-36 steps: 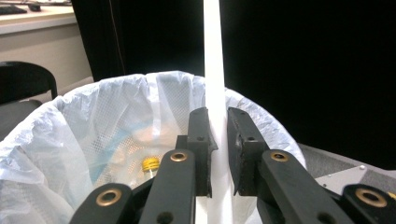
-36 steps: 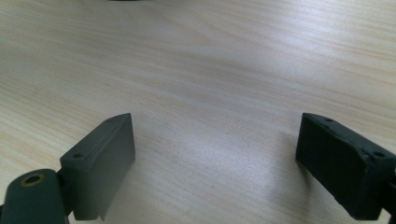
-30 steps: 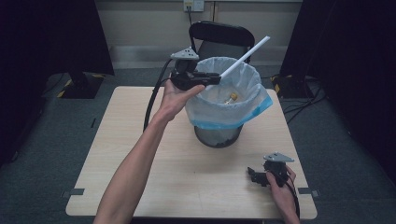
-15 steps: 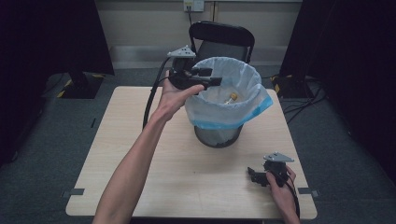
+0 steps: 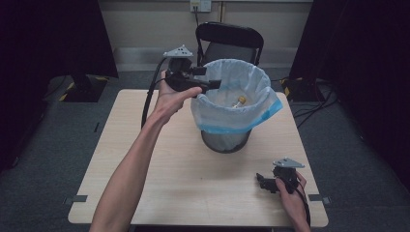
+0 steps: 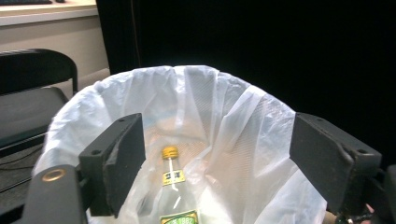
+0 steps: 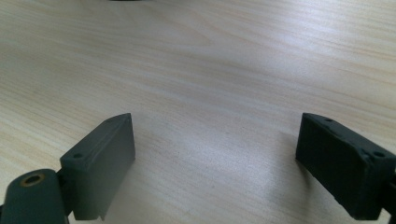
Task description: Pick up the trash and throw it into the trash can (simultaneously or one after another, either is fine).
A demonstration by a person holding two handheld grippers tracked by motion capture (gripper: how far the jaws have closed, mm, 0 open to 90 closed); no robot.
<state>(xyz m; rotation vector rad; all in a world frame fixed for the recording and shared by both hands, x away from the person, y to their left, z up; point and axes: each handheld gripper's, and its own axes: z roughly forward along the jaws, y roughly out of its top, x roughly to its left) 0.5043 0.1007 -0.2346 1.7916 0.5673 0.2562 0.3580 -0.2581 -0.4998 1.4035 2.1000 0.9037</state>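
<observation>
Release over the waste bin: my left tool hangs at the near rim of the white liner bag, its jaws having just been opening and now wide with nothing between them. A second ago it pinched a long white straw angled up over the bin; that straw is gone from the tool. A glass bottle with a gold cap stands inside the liner. My right tool rests wide and empty low on the wooden surface. Next, I judge, the left hand draws back clear of the rim.
</observation>
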